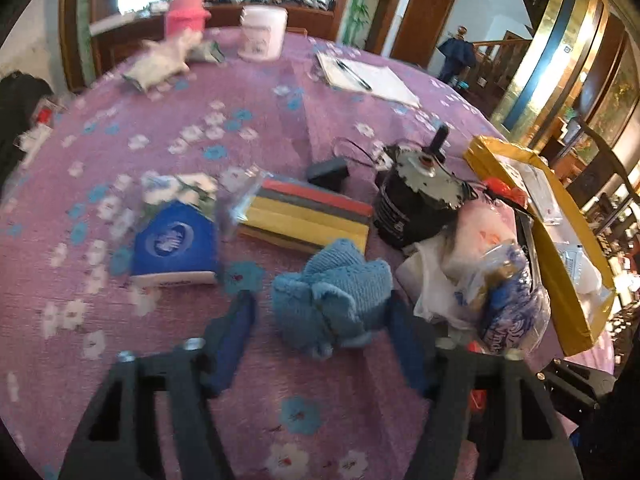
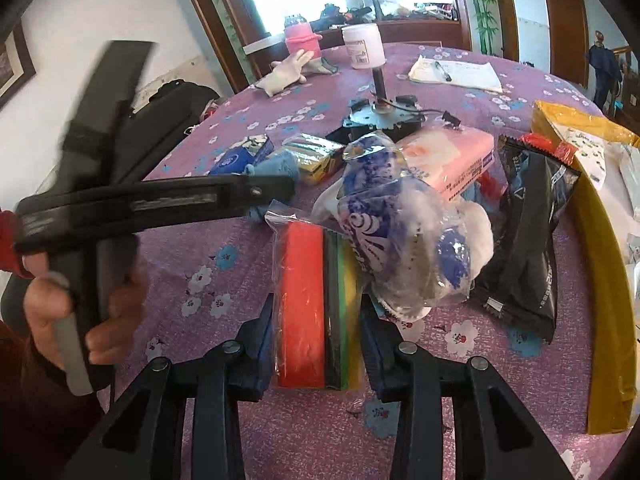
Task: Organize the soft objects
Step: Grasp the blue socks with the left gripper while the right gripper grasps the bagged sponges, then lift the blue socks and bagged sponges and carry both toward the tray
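Note:
In the left wrist view my left gripper (image 1: 320, 320) is open, its blue pads on either side of a crumpled blue towel (image 1: 332, 300) on the purple tablecloth. Behind it lie a bagged pack of coloured sponges (image 1: 308, 214) and a blue tissue pack (image 1: 174, 244). In the right wrist view my right gripper (image 2: 318, 332) is shut on a second bagged pack of sponges (image 2: 316, 308), red side left. The left gripper's body (image 2: 160, 204) crosses that view on the left, towards the towel (image 2: 280, 168).
A black motor (image 1: 416, 204) stands behind the towel. A clear bag of soft items (image 2: 396, 232), a pink tissue pack (image 2: 448, 160), a black pouch (image 2: 524, 240) and a yellow box (image 2: 600, 280) crowd the right. A white jar (image 1: 262, 32), gloves (image 1: 164, 60) and a notepad (image 1: 368, 76) are far back.

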{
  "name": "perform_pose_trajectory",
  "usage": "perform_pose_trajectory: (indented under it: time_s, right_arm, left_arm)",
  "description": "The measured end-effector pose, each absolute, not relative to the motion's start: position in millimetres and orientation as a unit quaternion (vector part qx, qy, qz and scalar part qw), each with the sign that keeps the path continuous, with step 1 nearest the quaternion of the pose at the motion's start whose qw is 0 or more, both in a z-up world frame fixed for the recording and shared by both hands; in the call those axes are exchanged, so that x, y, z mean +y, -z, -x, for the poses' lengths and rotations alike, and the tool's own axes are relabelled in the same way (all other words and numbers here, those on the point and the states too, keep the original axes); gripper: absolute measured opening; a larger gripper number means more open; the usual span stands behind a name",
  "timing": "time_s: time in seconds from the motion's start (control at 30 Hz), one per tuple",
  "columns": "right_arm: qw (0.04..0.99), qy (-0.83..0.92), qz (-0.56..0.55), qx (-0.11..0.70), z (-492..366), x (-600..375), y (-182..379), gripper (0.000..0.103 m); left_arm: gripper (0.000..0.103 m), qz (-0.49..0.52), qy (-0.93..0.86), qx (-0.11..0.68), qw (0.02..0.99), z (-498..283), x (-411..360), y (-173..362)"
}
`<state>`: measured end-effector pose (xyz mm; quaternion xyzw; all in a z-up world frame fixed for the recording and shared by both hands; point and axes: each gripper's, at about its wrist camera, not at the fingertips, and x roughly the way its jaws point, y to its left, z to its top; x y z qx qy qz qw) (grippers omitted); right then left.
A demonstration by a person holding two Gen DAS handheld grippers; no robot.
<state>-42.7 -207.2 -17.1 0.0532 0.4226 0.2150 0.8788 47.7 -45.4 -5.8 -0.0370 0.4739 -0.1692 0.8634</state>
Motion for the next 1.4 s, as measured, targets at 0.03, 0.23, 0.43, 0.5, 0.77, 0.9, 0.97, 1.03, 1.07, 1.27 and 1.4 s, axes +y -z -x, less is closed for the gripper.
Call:
perform_pose_trajectory:
  time_s: [0.03, 0.23, 0.43, 0.5, 0.77, 0.9, 0.97, 1.03, 1.07, 1.27, 1.4]
  right_arm:
    - [0.879, -0.216, -0.053, 0.421, 44, -207, 17, 0.041]
    - [0.880, -0.217, -0.054, 0.419, 44, -207, 16, 0.041]
    - [0.881, -0.216, -0.055, 0.418, 44, -206, 16, 0.041]
    - [0.882, -0.216, -0.056, 0.415, 44, -206, 15, 0.041]
    - [0.895, -0.180, -0.078, 0.401, 38, -218, 10, 0.041]
    - [0.900, -0.172, -0.059, 0.395, 41, -211, 8, 0.041]
    - [0.904, -0.168, -0.052, 0.390, 43, -209, 7, 0.041]
    - [0.904, -0.168, -0.049, 0.389, 44, -209, 7, 0.041]
    - [0.905, -0.167, -0.050, 0.389, 44, -210, 7, 0.041]
    - [0.905, -0.167, -0.051, 0.389, 43, -211, 8, 0.041]
    - [0.905, -0.166, -0.051, 0.389, 43, -211, 8, 0.041]
  left_arm:
    - [0.046, 0.042, 0.172, 0.480, 0.859, -50, -46, 9]
    - [0.041, 0.037, 0.164, 0.463, 0.870, -40, -45, 9]
    - [0.041, 0.032, 0.142, 0.416, 0.897, -10, -41, -6]
    - [0.041, 0.020, 0.132, 0.397, 0.908, -1, -45, -11]
    - [0.041, -0.035, 0.082, 0.354, 0.931, 15, -65, -17]
    - [0.042, -0.051, 0.064, 0.340, 0.937, 20, -68, -20]
    - [0.042, -0.052, 0.059, 0.338, 0.938, 21, -68, -21]
    - [0.042, -0.051, 0.056, 0.340, 0.937, 20, -67, -21]
    - [0.042, -0.049, 0.055, 0.341, 0.937, 20, -66, -21]
    - [0.042, -0.046, 0.054, 0.340, 0.938, 18, -64, -20]
    - [0.043, -0.048, 0.050, 0.335, 0.940, 20, -64, -21]
